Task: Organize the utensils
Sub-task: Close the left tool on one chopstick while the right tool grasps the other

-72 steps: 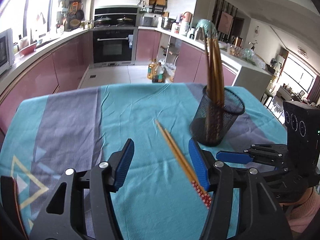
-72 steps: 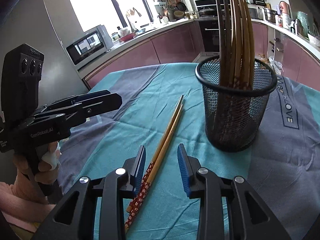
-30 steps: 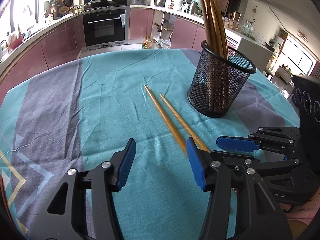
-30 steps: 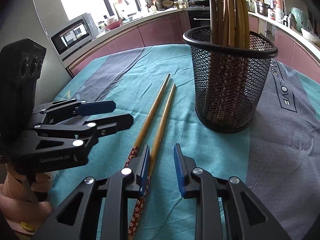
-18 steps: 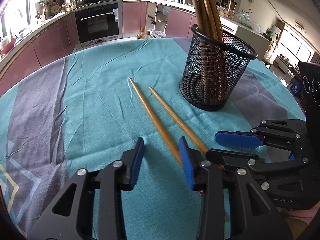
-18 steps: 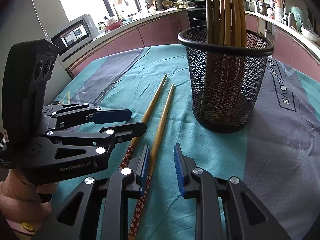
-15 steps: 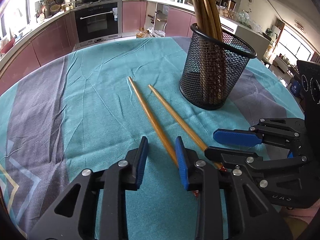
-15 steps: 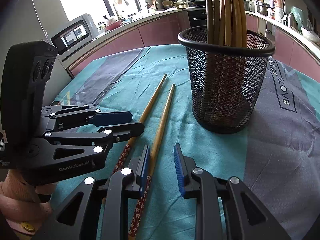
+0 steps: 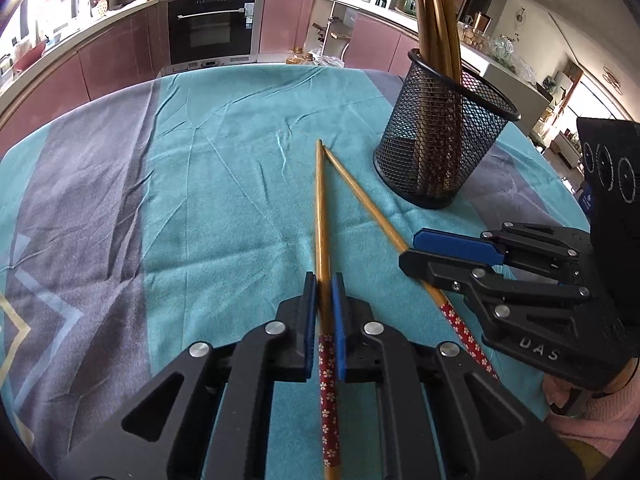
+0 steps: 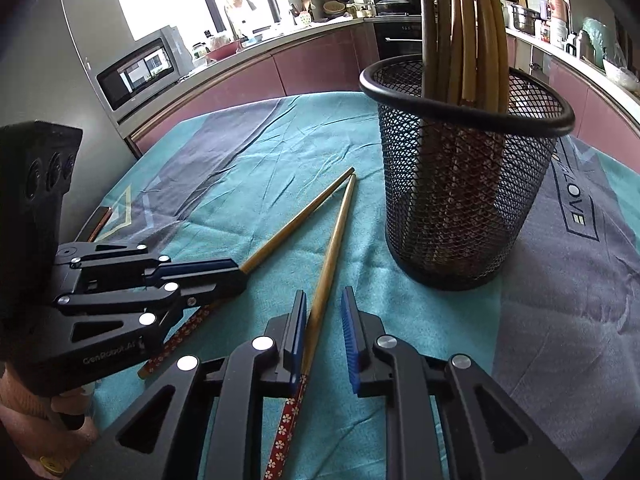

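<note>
At the bottom centre of the left wrist view, the left gripper (image 9: 324, 280) has just been closing and now clamps one bamboo chopstick (image 9: 321, 216), its blue pads pressed on the shaft just above the red flowered end. In the right wrist view the right gripper (image 10: 323, 300), bottom centre, has been narrowing around the second chopstick (image 10: 332, 248); the left pad touches it, the right pad stands clear. Both chopsticks lie on the teal tablecloth (image 9: 224, 184), tips nearly meeting. The black mesh holder (image 10: 460, 200), full of chopsticks, stands upright at right of centre.
</note>
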